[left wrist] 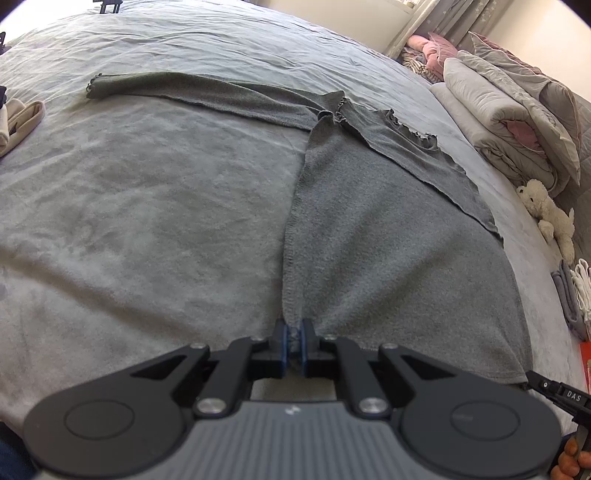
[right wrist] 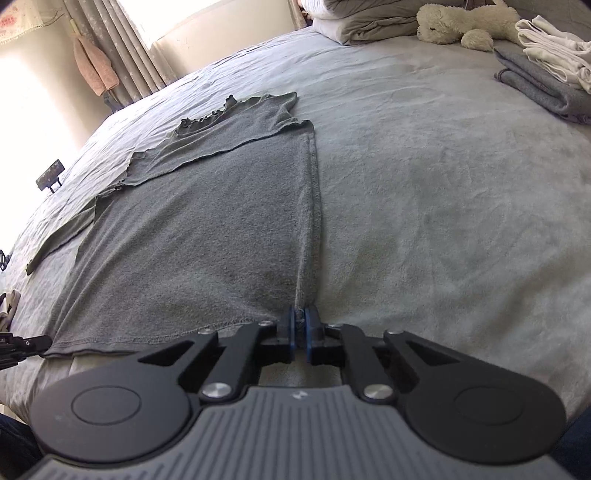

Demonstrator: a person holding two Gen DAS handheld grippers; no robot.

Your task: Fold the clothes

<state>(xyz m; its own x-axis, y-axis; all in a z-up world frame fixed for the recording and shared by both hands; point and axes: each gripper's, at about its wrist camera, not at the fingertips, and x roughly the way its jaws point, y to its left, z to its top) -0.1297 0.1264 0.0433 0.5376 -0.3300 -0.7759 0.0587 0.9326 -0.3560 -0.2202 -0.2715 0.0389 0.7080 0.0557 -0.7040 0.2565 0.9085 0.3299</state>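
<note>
A grey long-sleeved top (left wrist: 388, 236) lies flat on the bed, its frilled neck at the far end. One sleeve is folded across the chest; the other sleeve (left wrist: 192, 90) stretches out to the far left. My left gripper (left wrist: 294, 334) is shut on the hem's left corner, with cloth bunched between its blue pads. In the right wrist view the same top (right wrist: 207, 229) spreads to the left, and my right gripper (right wrist: 303, 325) is shut on the hem's right corner at the side seam. The right gripper's tip also shows at the left wrist view's lower right edge.
The bed carries a pale grey cover (left wrist: 129, 206). Folded duvets and pillows (left wrist: 509, 122) are piled at the right, with a cream plush toy (right wrist: 461, 22) beside them. Folded grey and white clothes (right wrist: 546, 66) lie near that pile. A beige folded item (left wrist: 18, 122) sits at the left edge.
</note>
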